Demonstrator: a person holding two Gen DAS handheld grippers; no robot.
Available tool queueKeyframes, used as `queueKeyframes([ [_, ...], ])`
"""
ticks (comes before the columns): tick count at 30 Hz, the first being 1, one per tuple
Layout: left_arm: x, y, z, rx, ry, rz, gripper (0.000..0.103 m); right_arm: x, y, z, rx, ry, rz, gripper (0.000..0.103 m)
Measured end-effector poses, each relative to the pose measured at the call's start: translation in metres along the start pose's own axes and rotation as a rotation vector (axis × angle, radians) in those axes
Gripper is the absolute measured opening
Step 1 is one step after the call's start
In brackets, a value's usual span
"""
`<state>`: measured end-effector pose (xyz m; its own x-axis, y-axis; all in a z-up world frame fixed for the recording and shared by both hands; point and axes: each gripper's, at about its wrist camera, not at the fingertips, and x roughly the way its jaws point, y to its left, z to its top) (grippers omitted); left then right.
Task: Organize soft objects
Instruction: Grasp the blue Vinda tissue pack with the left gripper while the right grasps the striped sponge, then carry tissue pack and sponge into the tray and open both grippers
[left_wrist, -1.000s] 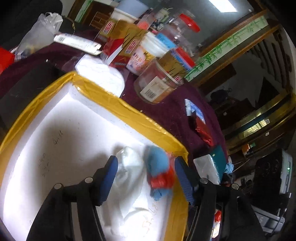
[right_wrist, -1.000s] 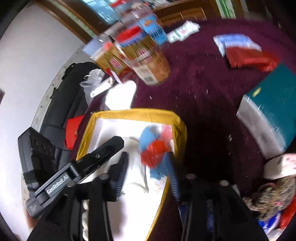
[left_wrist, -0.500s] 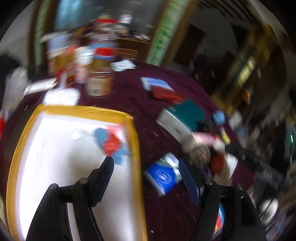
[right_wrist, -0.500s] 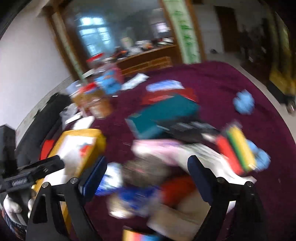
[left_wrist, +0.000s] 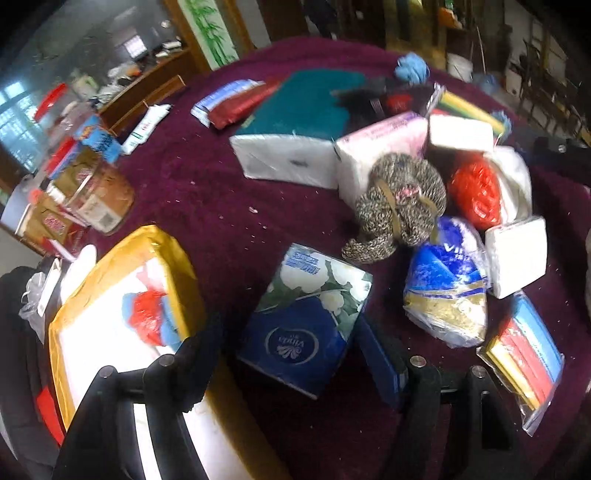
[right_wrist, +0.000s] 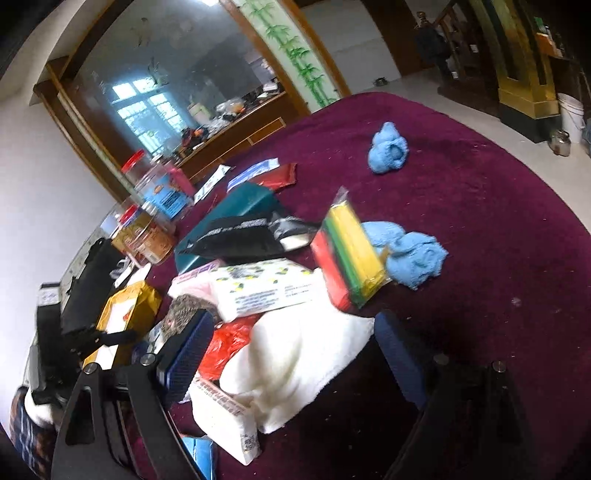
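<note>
My left gripper (left_wrist: 291, 356) is open and points down at a blue flowered tissue pack (left_wrist: 306, 321), which lies between and just ahead of its fingers; the pads do not press it. To its left is the yellow-taped white foam box (left_wrist: 173, 266), with a red and blue soft bundle (left_wrist: 147, 317) inside. My right gripper (right_wrist: 293, 354) is open over a white towel (right_wrist: 295, 358) that lies between its fingers, a red bag (right_wrist: 225, 343) beside it. A grey knitted piece (left_wrist: 399, 210) tops the pile.
The purple tablecloth (right_wrist: 480, 184) carries a teal tissue pack (left_wrist: 295, 110), a pink one (left_wrist: 380, 144), a striped cloth pack (right_wrist: 347, 251), blue fuzzy cloths (right_wrist: 413, 254), white blocks (left_wrist: 517, 254) and a blue wrapped pack (left_wrist: 443, 288). Jars (right_wrist: 155, 199) stand at the back left.
The right gripper let go of the red and blue bundle in the foam box and opened wide. Both grippers swung right, away from the box, to the pile of packs.
</note>
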<state>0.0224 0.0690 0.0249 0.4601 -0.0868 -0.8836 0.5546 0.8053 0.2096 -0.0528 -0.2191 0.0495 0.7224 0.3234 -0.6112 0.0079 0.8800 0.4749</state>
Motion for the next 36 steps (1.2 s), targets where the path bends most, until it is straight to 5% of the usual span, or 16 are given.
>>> queueKeyframes([
  [6, 0.016, -0.007, 0.01, 0.011, 0.038, 0.004, 0.078, 0.002, 0.013, -0.003, -0.048, 0.005, -0.003, 0.088],
  [8, 0.015, -0.009, 0.011, -0.006, 0.037, 0.033, 0.063, 0.002, 0.013, -0.003, -0.049, 0.01, -0.002, 0.088],
  [10, 0.011, -0.013, 0.011, -0.017, 0.028, 0.038, 0.061, 0.003, 0.011, -0.004, -0.04, 0.016, 0.0, 0.088],
  [27, -0.105, -0.006, -0.081, -0.379, -0.246, -0.156, 0.061, 0.004, 0.021, -0.01, -0.09, 0.06, -0.004, 0.088],
  [31, -0.119, 0.0, -0.105, -0.447, -0.29, -0.187, 0.061, -0.013, 0.043, -0.032, -0.127, 0.17, 0.05, 0.088],
  [36, -0.117, 0.014, -0.126, -0.504, -0.3, -0.191, 0.061, -0.005, 0.098, -0.077, -0.345, 0.309, -0.007, 0.088],
])
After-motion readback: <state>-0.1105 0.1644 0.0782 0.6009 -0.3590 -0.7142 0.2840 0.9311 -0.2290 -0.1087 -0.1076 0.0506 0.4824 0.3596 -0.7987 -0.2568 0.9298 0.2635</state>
